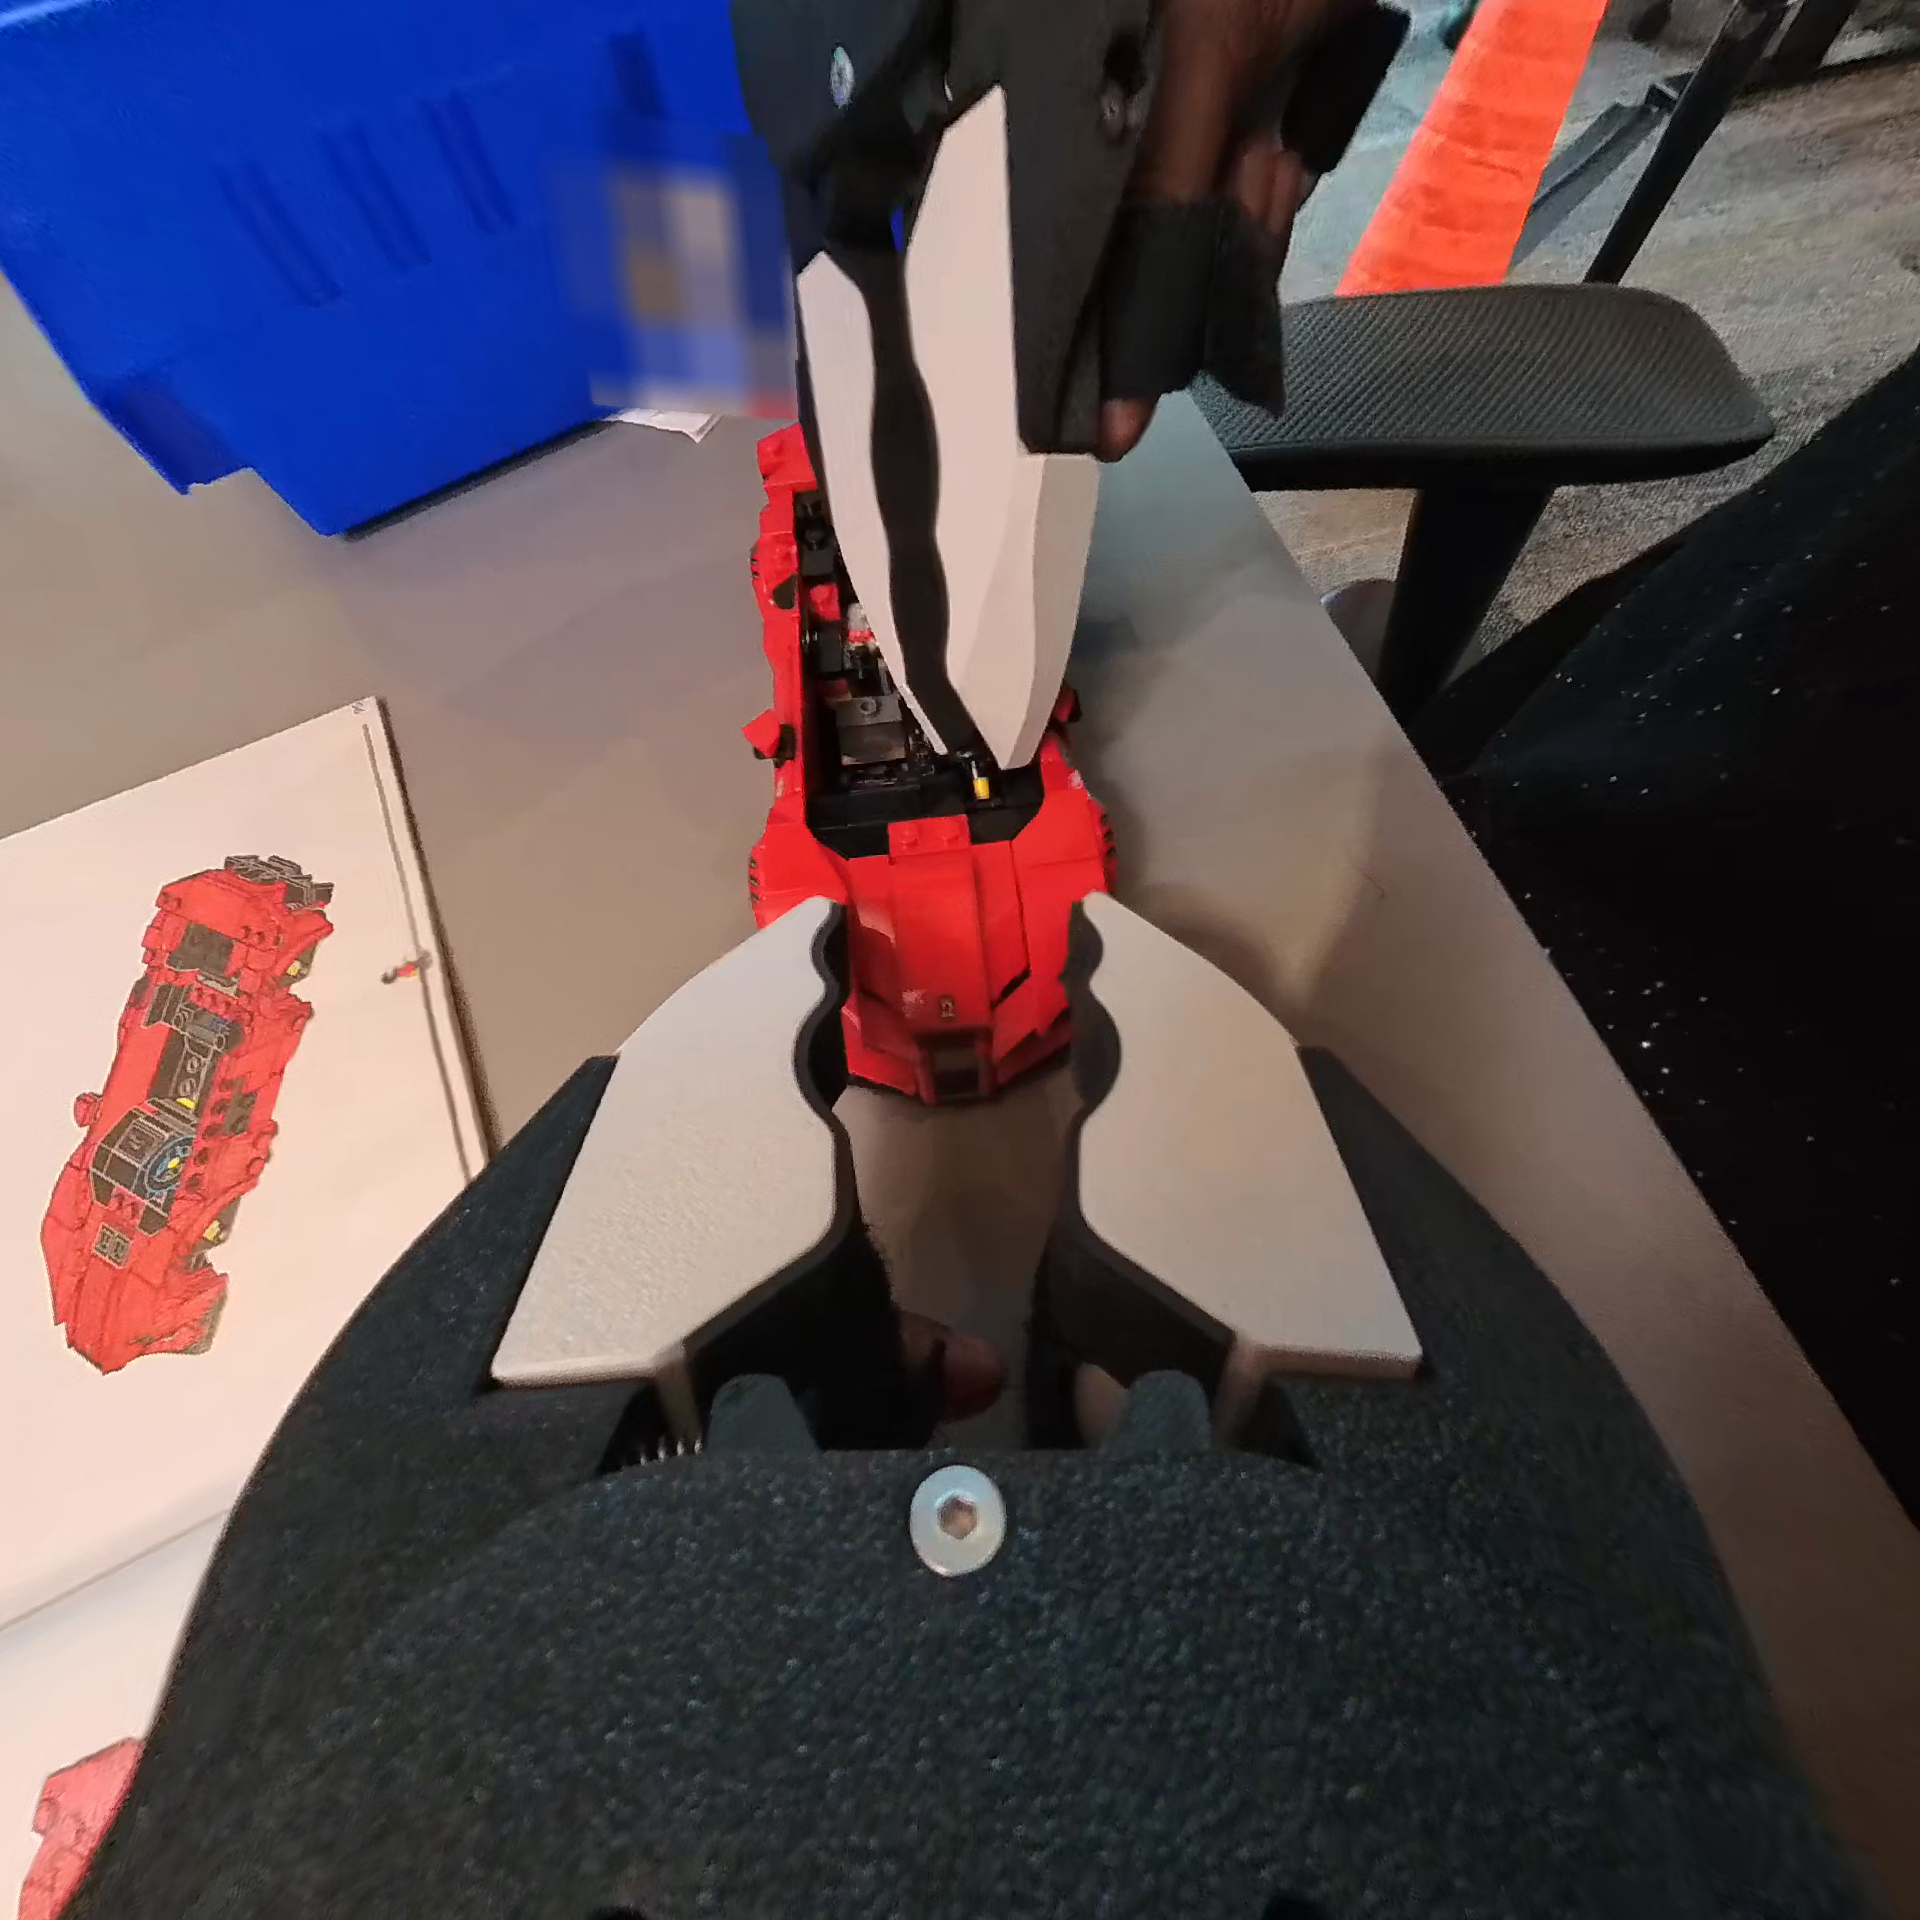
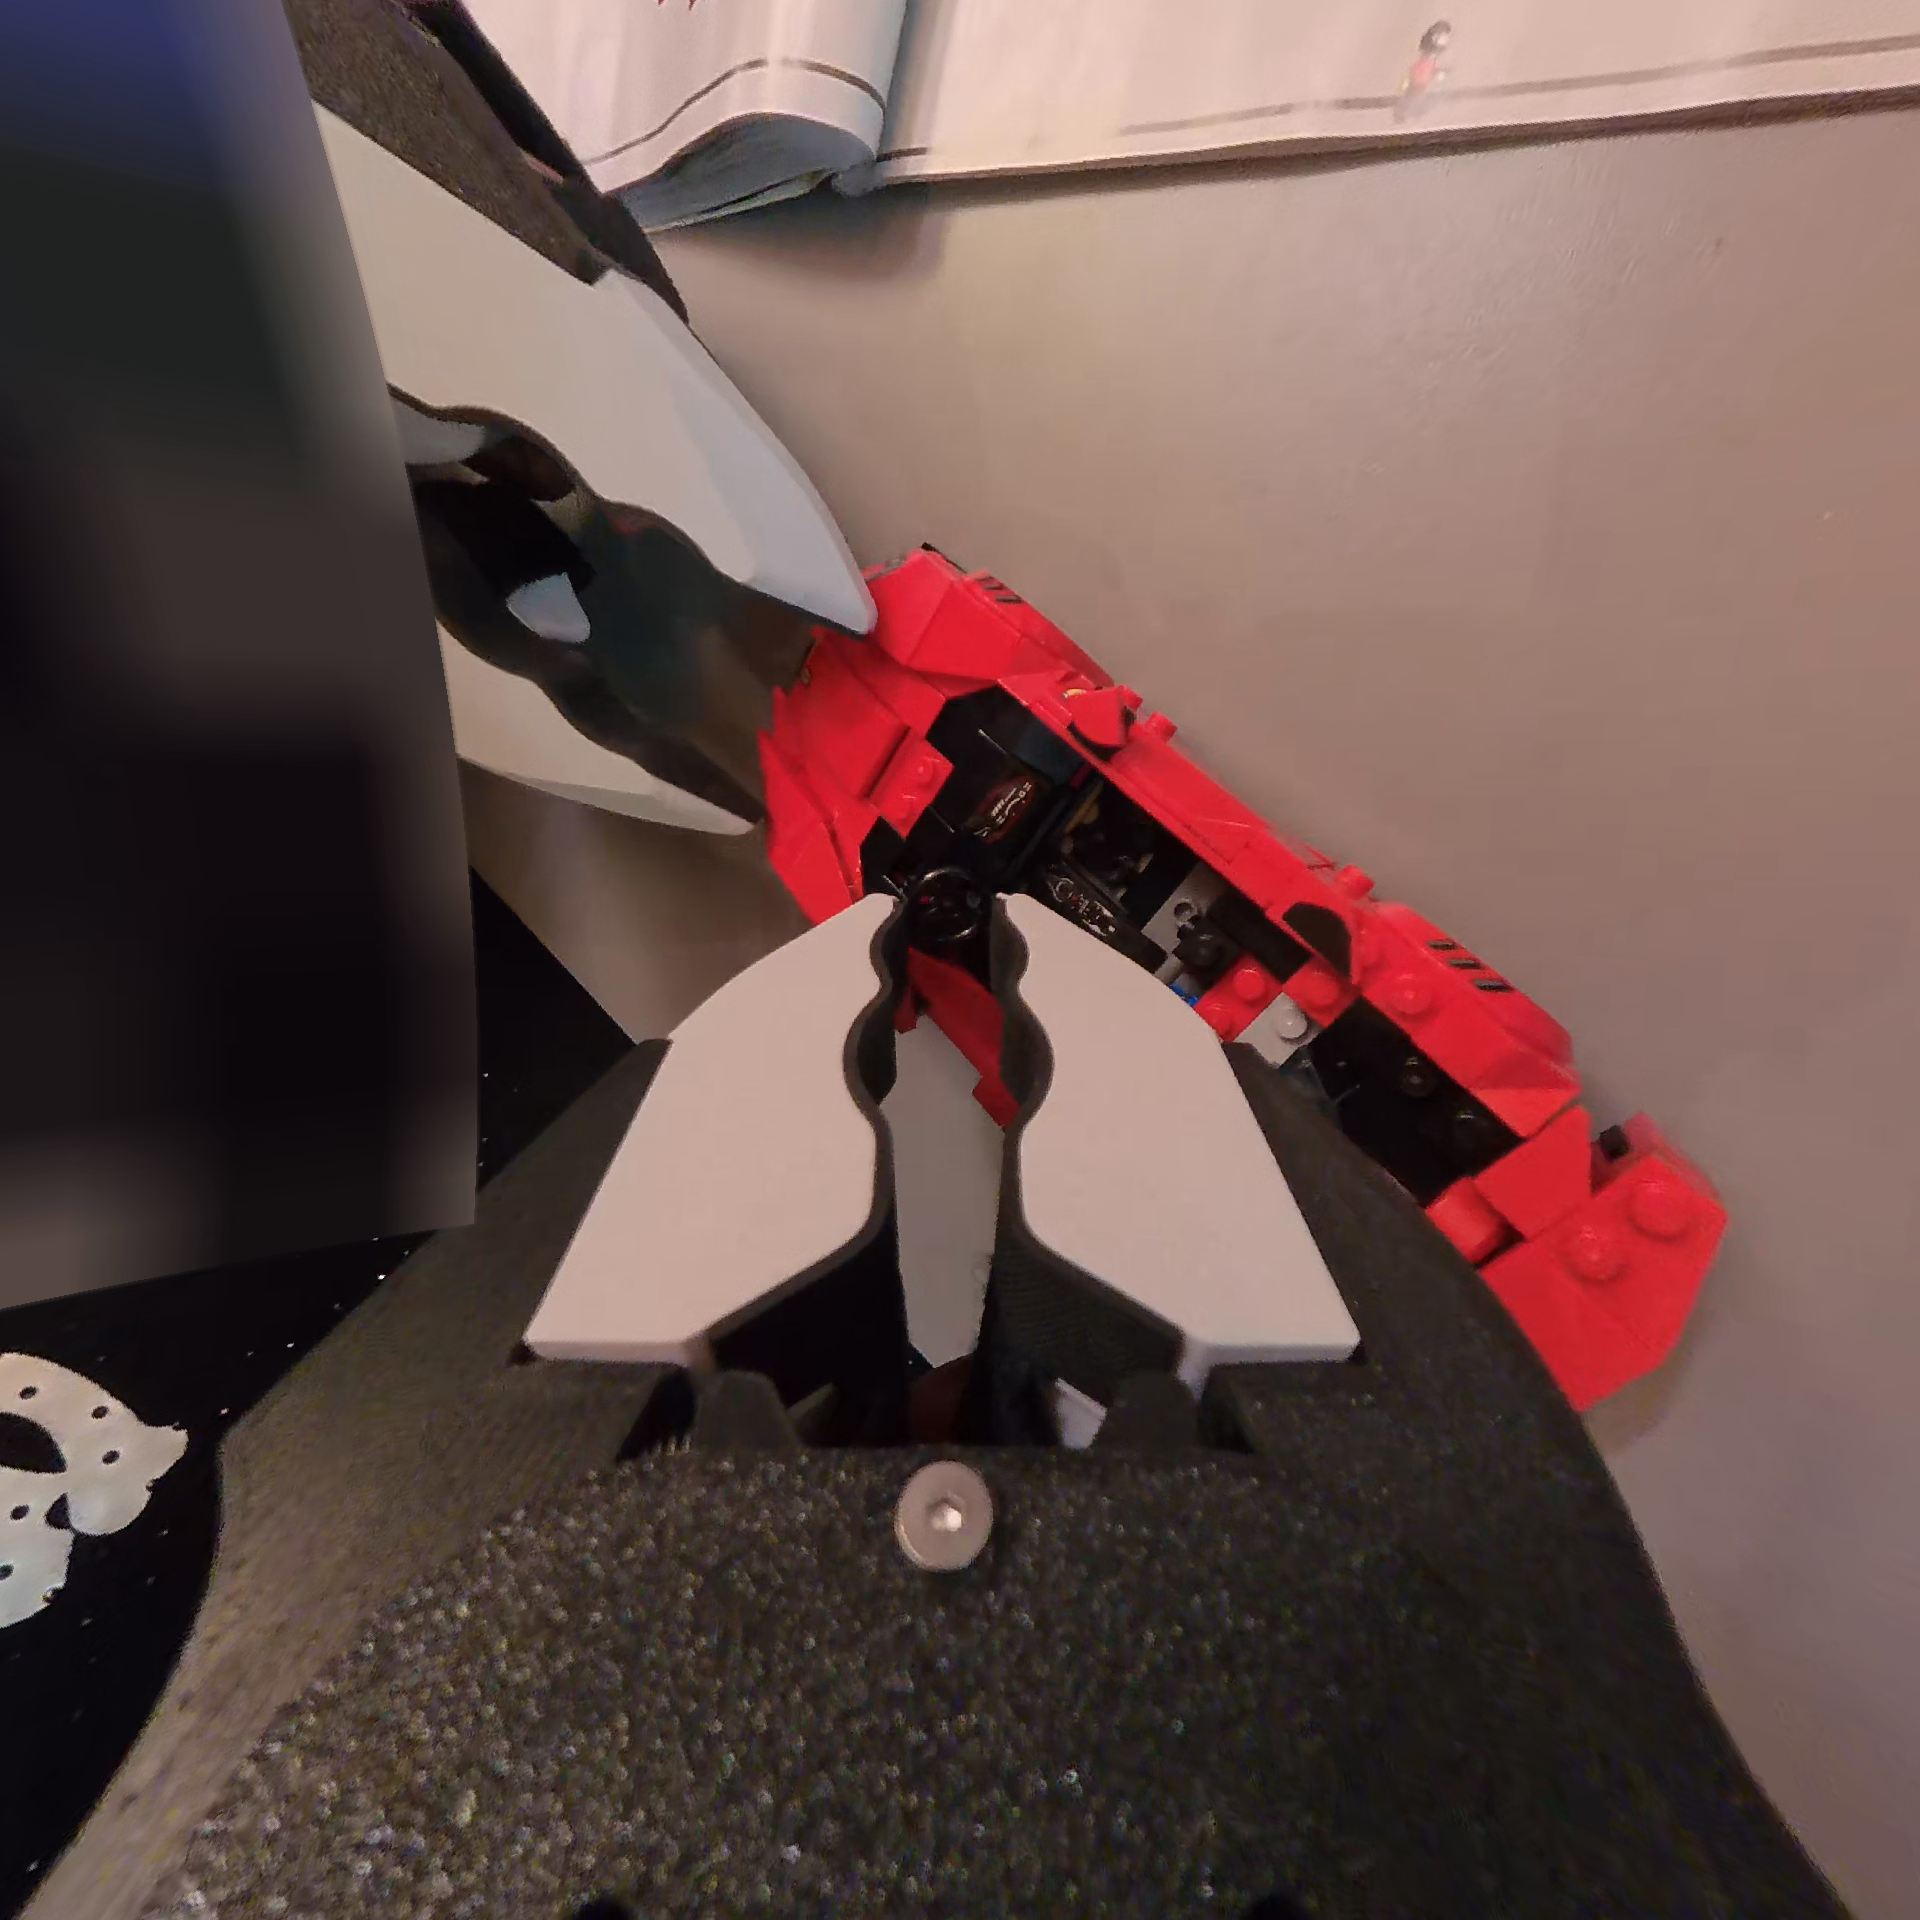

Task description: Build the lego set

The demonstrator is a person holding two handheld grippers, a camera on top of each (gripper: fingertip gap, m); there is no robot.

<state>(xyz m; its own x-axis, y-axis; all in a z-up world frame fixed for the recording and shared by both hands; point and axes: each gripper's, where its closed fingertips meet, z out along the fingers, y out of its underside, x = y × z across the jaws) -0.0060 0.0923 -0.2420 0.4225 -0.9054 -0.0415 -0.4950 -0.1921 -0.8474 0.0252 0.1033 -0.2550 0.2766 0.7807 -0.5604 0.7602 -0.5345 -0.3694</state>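
The red lego car [image 1: 914,831] lies lengthwise on the grey table [image 1: 520,623], nose toward the near edge, its black cockpit uncovered. The left gripper [image 1: 956,935] straddles the nose, a finger against each flank, holding the car. From the far side the right gripper [image 1: 971,753] dips into the cockpit, its tips drawn close around a small black wheel-shaped piece [image 2: 940,904]; whether they actually pinch it, I cannot tell. An open instruction booklet [image 1: 208,1039] with a picture of the car lies to the left, a blue bin [image 1: 312,260] at far left, and a black chair [image 1: 1507,374] off the table's right edge.
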